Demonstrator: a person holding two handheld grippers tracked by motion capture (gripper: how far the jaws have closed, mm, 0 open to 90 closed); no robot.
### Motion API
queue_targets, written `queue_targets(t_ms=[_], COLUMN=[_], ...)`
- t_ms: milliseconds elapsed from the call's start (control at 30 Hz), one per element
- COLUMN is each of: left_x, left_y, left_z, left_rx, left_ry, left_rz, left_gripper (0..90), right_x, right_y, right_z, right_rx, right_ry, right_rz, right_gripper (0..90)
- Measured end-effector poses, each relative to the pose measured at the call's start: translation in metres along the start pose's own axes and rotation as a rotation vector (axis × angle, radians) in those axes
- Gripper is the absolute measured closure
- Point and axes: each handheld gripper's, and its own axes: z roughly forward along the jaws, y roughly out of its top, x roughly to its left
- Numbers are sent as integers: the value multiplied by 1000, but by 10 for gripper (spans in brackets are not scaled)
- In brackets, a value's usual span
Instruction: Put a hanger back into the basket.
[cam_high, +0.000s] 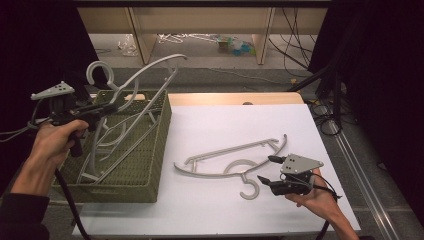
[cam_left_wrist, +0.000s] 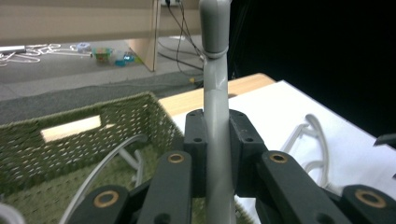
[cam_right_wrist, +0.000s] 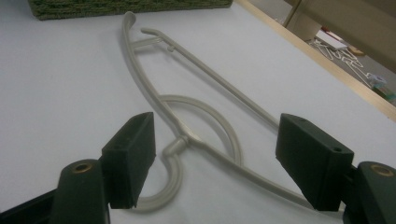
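Hangers: the left tool (cam_left_wrist: 217, 154) is clamped on one raised hanger (cam_high: 145, 75) above the green basket (cam_high: 150, 165) (others lie inside); the right tool (cam_right_wrist: 215, 158), jaws wide and empty, hovers by a flat hanger (cam_high: 230, 162) on the white surface (cam_high: 225, 125).

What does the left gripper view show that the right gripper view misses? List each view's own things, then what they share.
Left gripper view alone: the left tongs shut on a grey hanger's neck, with the inside of the green woven basket below and more hangers lying in it.

Right gripper view alone: the right tongs open, the jaws standing either side of the table hanger's hook.

Both: the hanger on the table, the white table cover, and the basket's wall.
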Motion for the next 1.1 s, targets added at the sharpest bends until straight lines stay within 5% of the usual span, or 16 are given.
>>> queue_targets(t_ms=[467, 800, 1100], left_x=[56, 70, 87], left_y=[-23, -38, -61], left_z=[-4, -4, -5], left_rx=[58, 86, 151], left_ry=[101, 100, 75], left_rz=[24, 52, -16], left_gripper=[792, 791, 791], right_x=[0, -1, 0], right_y=[-1, -2, -3], right_z=[2, 2, 3], right_rx=[17, 13, 16], right_ry=[11, 10, 9], right_rz=[0, 1, 4], right_gripper=[293, 293, 293])
